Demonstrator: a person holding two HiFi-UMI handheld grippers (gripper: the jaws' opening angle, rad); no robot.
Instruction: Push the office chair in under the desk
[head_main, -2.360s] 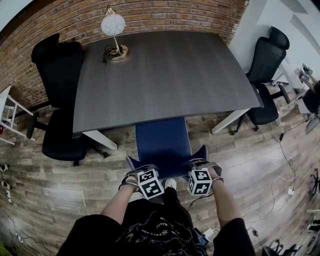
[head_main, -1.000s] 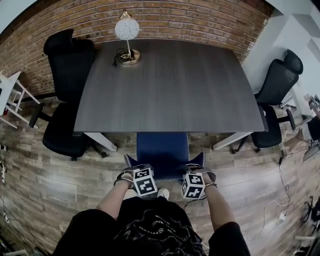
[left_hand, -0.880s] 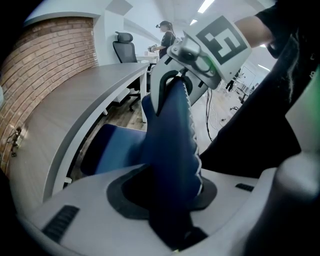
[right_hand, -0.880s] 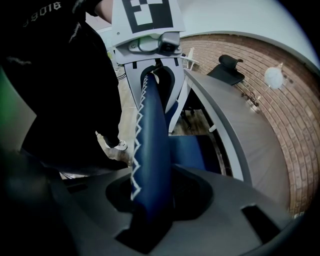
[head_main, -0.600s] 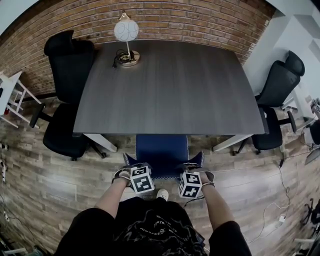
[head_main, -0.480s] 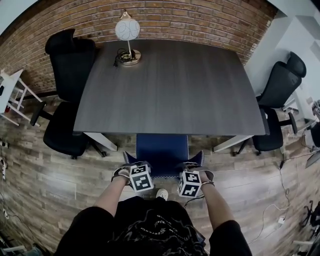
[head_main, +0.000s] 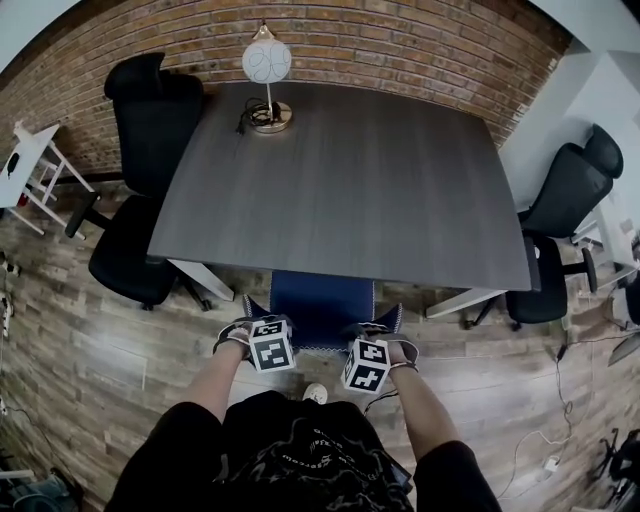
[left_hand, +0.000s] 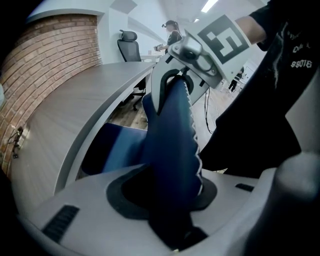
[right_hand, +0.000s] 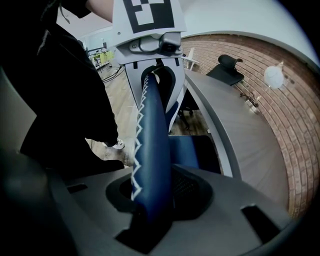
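While the person stands close behind, one pale shoe (head_main: 314, 393) showing on the plank floor (head_main: 90, 350) below the dark clothing, the left gripper (head_main: 245, 322) and the right gripper (head_main: 392, 328) each pinch one upper corner of the blue chair's backrest (right_hand: 150, 150), its white zigzag stitching running between the jaws, which press on the padding from both sides. Just beyond the grippers, the chair (head_main: 322, 300) has its seat partly tucked beneath the near edge of the desk (head_main: 340, 180), with the backrest outside it. Soft padding can slide out of a pinch like this, so a hard shove might slip a gripper off. An uneven push from the two hands would likely swing the chair sideways toward one of the white desk legs – one (head_main: 200, 280) to the left of the seat, one (head_main: 460, 300) to the right. The base and wheels are hidden, so a snag on a plank or against the shoe cannot be ruled out. Pushing too far could knock the backrest against the desk edge and jolt the globe lamp (head_main: 266, 62) at the far left corner. Two black chairs (head_main: 150, 130) (head_main: 565, 220) flank the desk, well apart from the path, before a brick wall (head_main: 400, 40).
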